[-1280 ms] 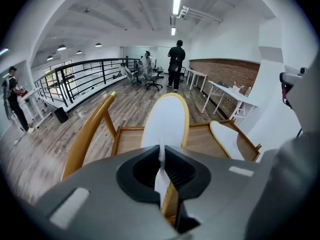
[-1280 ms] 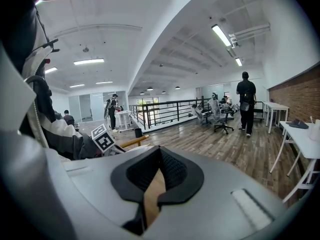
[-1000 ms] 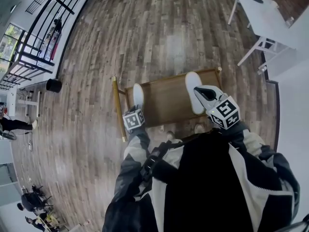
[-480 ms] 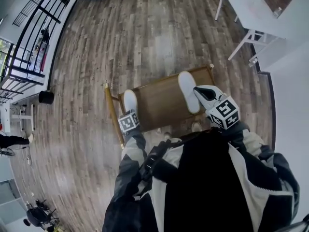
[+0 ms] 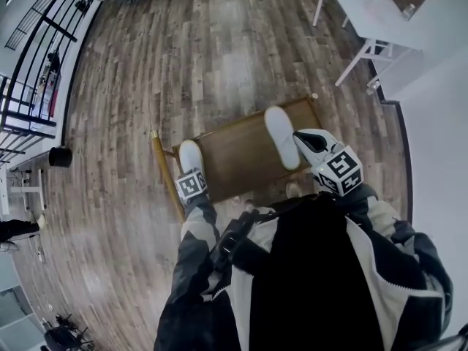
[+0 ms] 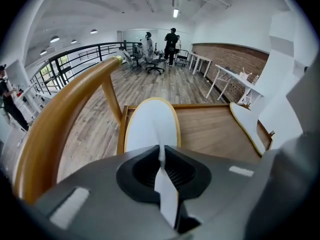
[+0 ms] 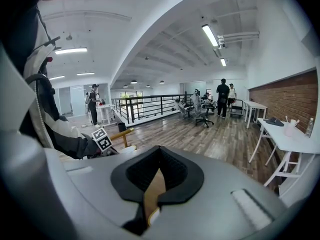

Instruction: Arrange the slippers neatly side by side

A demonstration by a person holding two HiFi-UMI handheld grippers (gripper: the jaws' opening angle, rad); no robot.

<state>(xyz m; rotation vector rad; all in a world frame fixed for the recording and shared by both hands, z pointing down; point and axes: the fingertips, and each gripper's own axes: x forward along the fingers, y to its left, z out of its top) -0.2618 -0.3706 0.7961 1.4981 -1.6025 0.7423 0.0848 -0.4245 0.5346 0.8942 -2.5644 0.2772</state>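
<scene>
Two white slippers lie on a low wooden table [image 5: 234, 163]. The left slipper [image 5: 191, 154] sits at the table's left end, toe pointing away. My left gripper [image 5: 191, 174] is at its near end, and in the left gripper view this slipper [image 6: 152, 124] runs right into the nearly closed jaws of my left gripper [image 6: 161, 151], shut on its heel edge. The right slipper [image 5: 281, 137] lies at the table's right end, angled. My right gripper [image 5: 299, 136] hovers at its near right side, shut, nothing held; only its own jaws [image 7: 159, 171] and the room show in its view.
A round wooden rail [image 5: 164, 174] runs along the table's left side. A white desk [image 5: 369, 17] stands at the back right, a black railing [image 5: 33, 86] and a black bin [image 5: 60, 156] at the left. People [image 6: 171, 43] stand far off by office chairs.
The left gripper has sunk toward the table's left end with the left slipper. The head view has shifted, so the table sits further left. The right gripper stays put.
</scene>
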